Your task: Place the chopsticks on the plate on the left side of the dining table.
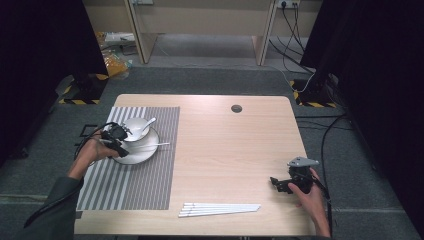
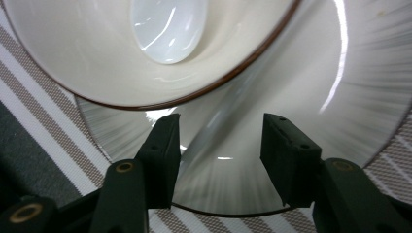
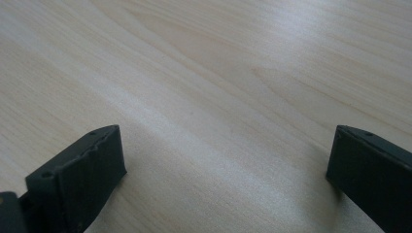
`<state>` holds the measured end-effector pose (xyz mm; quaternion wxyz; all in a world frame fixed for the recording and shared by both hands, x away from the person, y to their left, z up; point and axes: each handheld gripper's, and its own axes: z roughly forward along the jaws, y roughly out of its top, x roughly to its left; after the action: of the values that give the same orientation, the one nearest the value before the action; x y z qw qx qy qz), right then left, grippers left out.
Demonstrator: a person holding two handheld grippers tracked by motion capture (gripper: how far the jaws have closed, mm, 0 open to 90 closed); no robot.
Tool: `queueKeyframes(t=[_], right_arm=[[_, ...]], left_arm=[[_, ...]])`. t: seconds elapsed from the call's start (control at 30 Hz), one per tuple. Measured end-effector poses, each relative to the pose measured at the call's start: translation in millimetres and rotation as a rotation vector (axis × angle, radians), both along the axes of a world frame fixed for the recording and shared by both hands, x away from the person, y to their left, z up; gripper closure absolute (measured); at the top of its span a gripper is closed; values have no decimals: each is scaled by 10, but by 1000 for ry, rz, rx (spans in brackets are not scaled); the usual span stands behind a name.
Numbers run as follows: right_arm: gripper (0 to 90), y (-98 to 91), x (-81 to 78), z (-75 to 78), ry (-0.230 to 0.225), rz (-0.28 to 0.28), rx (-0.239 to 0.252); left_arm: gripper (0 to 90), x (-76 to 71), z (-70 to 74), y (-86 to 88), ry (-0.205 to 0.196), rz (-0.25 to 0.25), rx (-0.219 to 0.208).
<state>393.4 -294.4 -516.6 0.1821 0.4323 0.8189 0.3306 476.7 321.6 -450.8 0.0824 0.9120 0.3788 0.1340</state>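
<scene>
Left gripper [image 2: 219, 155] unclenched, gripping nothing, low-centre over glossy round plate [image 2: 311, 102]; smooth bowl [image 2: 87, 53], white spoon [image 2: 167, 26] up top. Right gripper [image 3: 226, 170] spread wide above pale woodgrain table [image 3: 218, 73].

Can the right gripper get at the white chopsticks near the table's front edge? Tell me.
Probably yes: the right gripper is open over bare table, and nothing lies between it and the chopsticks.

The high view looks forward and down on the pale wooden table [image 1: 225, 150]. The left gripper view hangs close over the white round plate [image 2: 301, 97], seen in both.
</scene>
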Motion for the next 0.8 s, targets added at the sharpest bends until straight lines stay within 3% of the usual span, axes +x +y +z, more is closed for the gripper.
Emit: queueKeyframes(t=[0.1, 0.23, 0.43, 0.8], right_arm=[[4, 1, -1, 0, 1, 0, 0], [3, 0, 0, 0, 0, 0, 0], [4, 1, -1, 0, 0, 0, 0], [4, 2, -2, -1, 1, -1, 1]], left_arm=[[453, -62, 19, -67, 5, -12, -36], [436, -130, 43, -152, 1, -27, -48], [390, -212, 105, -264, -36, -41, -71], [339, -385, 188, -607, -47, -130, -175]])
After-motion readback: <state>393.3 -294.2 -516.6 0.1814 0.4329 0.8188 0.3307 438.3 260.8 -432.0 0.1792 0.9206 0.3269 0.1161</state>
